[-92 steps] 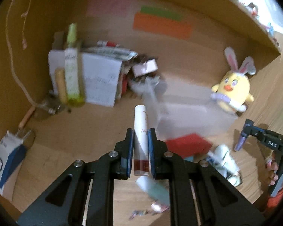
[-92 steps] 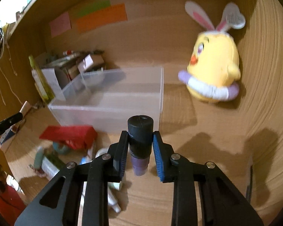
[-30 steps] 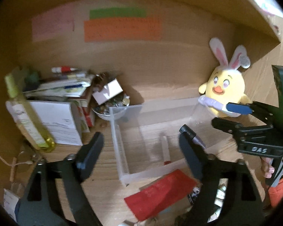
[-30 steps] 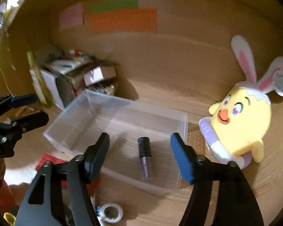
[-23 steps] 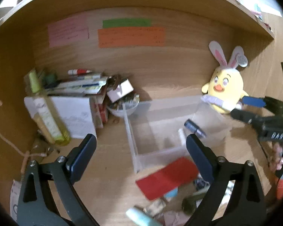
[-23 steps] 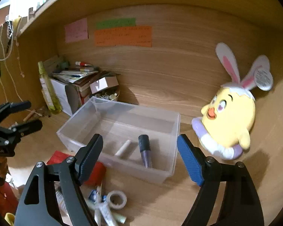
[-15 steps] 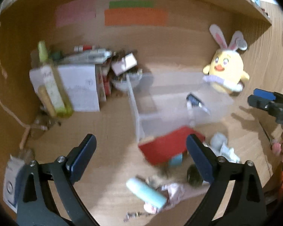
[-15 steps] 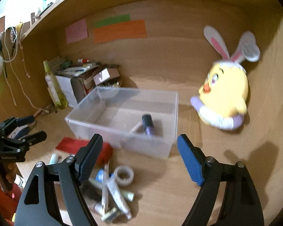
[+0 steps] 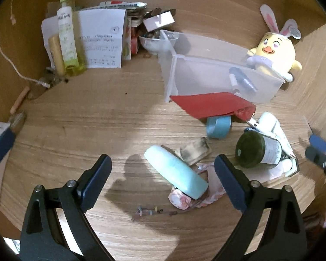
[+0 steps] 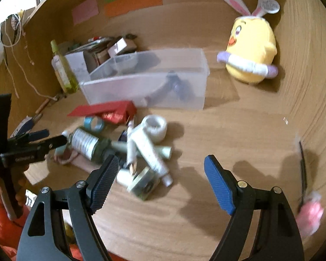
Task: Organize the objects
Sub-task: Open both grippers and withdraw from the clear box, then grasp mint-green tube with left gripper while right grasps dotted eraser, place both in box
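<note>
A clear plastic bin (image 9: 208, 76) (image 10: 145, 87) stands on the wooden desk and holds a white tube (image 9: 234, 82) and a dark purple tube (image 9: 244, 79). My left gripper (image 9: 163, 174) is open and empty, low over a pale teal tube (image 9: 176, 171). A dark green jar (image 9: 260, 150) (image 10: 87, 143), blue tape roll (image 9: 218, 126), red folder (image 9: 208, 104) (image 10: 104, 108) and white tubes (image 10: 147, 148) lie in a pile in front of the bin. My right gripper (image 10: 160, 174) is open and empty, above the pile's right edge.
A yellow bunny-eared chick plush (image 9: 273, 52) (image 10: 252, 52) sits right of the bin. A spray bottle (image 9: 67, 30), papers and boxes (image 9: 102, 41) crowd the back left corner. A white tape roll (image 10: 154, 128) lies in the pile. A thin dark stick with a pink end (image 10: 304, 174) lies at right.
Both grippers let their tubes go into the bin and opened. Both then pulled back and down toward the pile in front of the bin.
</note>
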The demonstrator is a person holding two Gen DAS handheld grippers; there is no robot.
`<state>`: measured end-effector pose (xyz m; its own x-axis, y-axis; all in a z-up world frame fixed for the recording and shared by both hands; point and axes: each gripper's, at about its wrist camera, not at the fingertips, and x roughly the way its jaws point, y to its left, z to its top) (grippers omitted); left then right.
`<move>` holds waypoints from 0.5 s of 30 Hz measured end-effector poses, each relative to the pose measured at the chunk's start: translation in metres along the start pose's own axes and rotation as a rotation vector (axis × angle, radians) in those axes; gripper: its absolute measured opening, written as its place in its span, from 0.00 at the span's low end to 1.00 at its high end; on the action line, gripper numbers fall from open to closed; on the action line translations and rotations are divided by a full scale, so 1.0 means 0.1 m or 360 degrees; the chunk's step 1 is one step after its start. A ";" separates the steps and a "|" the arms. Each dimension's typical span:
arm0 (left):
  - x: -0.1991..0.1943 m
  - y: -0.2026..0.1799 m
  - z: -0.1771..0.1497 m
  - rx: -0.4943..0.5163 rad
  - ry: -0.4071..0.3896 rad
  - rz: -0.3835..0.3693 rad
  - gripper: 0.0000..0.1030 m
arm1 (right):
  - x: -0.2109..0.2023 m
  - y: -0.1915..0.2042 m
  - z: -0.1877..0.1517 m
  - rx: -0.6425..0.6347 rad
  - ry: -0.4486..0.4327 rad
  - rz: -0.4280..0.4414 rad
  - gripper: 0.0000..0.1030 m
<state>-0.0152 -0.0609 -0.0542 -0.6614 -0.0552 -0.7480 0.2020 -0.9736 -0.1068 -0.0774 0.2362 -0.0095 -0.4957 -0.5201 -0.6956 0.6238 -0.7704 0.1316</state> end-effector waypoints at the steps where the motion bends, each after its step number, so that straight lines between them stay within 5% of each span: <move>1: 0.01 0.01 -0.01 -0.0007 -0.0003 -0.0003 0.86 | 0.00 0.02 -0.03 -0.0002 0.0005 0.0004 0.76; 4: 0.05 0.03 -0.04 -0.0008 0.0021 -0.0018 0.67 | 0.04 0.13 -0.11 -0.0040 0.0021 0.0007 0.76; 7: 0.04 0.08 -0.08 -0.0024 0.0019 -0.0032 0.57 | 0.09 0.19 -0.14 -0.0070 0.0039 -0.0005 0.75; 15: -0.01 0.25 -0.11 -0.0025 0.0013 -0.0027 0.52 | 0.15 0.12 -0.21 -0.0087 0.0103 -0.0057 0.39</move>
<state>-0.0018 -0.0823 -0.0631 -0.6590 -0.0367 -0.7513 0.2023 -0.9707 -0.1300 -0.0649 0.2267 -0.0332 -0.4792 -0.4663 -0.7436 0.6392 -0.7660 0.0684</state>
